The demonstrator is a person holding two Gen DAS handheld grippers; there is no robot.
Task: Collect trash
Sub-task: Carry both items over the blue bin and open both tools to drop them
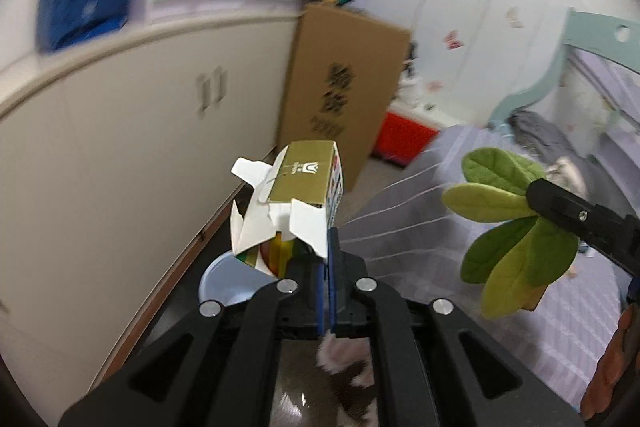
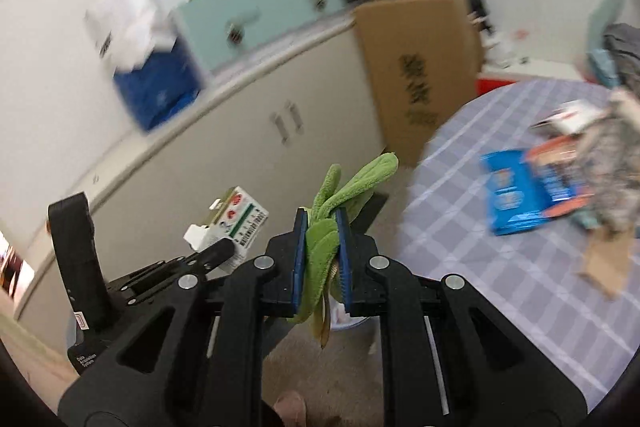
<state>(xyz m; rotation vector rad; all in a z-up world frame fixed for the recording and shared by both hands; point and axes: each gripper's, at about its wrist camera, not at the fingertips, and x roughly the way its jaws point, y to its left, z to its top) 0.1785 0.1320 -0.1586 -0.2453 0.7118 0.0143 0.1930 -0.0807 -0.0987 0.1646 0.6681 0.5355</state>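
Left gripper: clamped a torn gold-and-white cardboard carton, above the pale blue round bin.
Right gripper: pinched soft green fabric leaves, right of the bin.

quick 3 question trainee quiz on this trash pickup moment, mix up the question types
1. True or false: the left gripper is shut on the torn carton.
2. What does the right gripper hold? A) blue packet B) green plush leaves C) nothing
3. Fill in: in the left wrist view, under the carton sits a pale blue ____.

Key: 1 true. 2 B. 3 bin, seemingly; only its rim shows.
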